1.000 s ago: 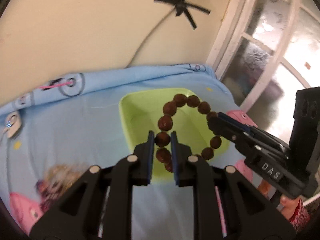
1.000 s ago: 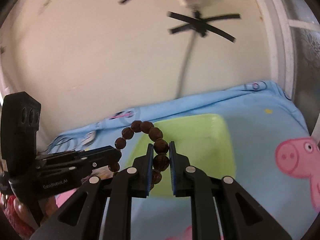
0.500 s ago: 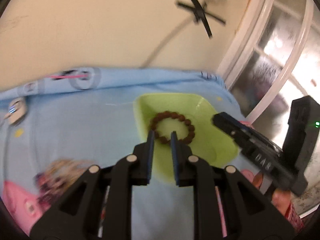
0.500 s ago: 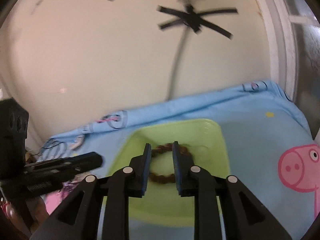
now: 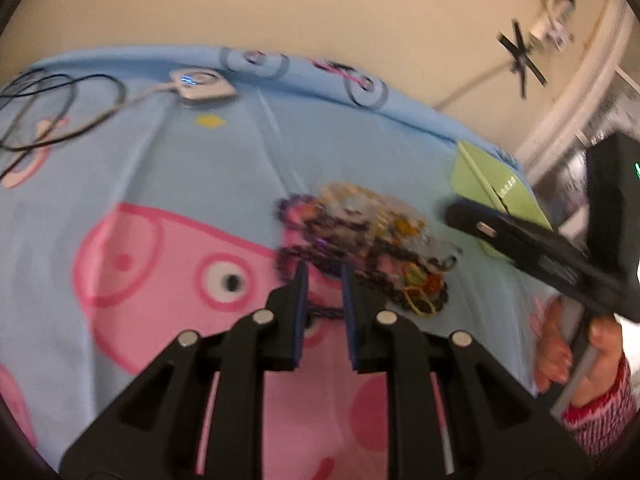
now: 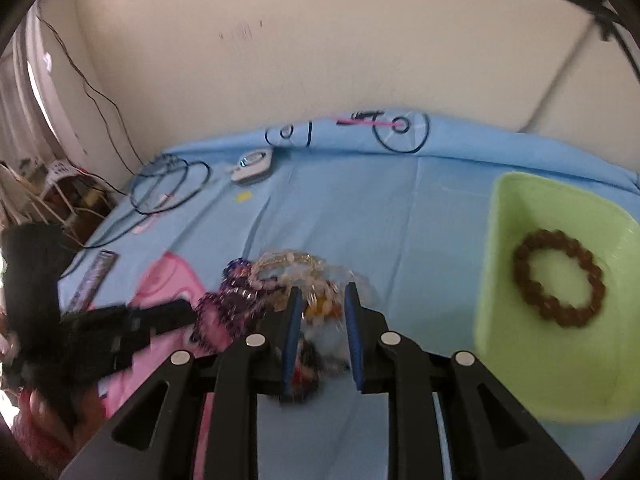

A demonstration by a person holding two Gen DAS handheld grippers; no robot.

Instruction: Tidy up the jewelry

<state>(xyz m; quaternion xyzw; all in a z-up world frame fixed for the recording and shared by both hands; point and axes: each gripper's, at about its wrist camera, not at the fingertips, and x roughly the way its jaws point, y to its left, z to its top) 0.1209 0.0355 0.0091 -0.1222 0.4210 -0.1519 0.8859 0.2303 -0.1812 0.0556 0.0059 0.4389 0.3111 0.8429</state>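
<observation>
Now both the left gripper (image 5: 323, 278) and right gripper (image 6: 320, 300) hover slightly parted and empty over the jewelry pile (image 6: 280, 284) mid-bed, the brown bracelet (image 6: 559, 278) lying in the green tray (image 6: 516, 360).

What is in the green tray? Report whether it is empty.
Not empty. The green tray holds one brown bead bracelet, lying flat on its floor. The jewelry pile lies outside it on the blue sheet.

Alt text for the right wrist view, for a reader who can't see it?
A brown bead bracelet lies in a green tray at right on a blue cartoon-print sheet. The right gripper, jaws apart and empty, points at a tangled jewelry pile; the left gripper reaches in from the left.
</observation>
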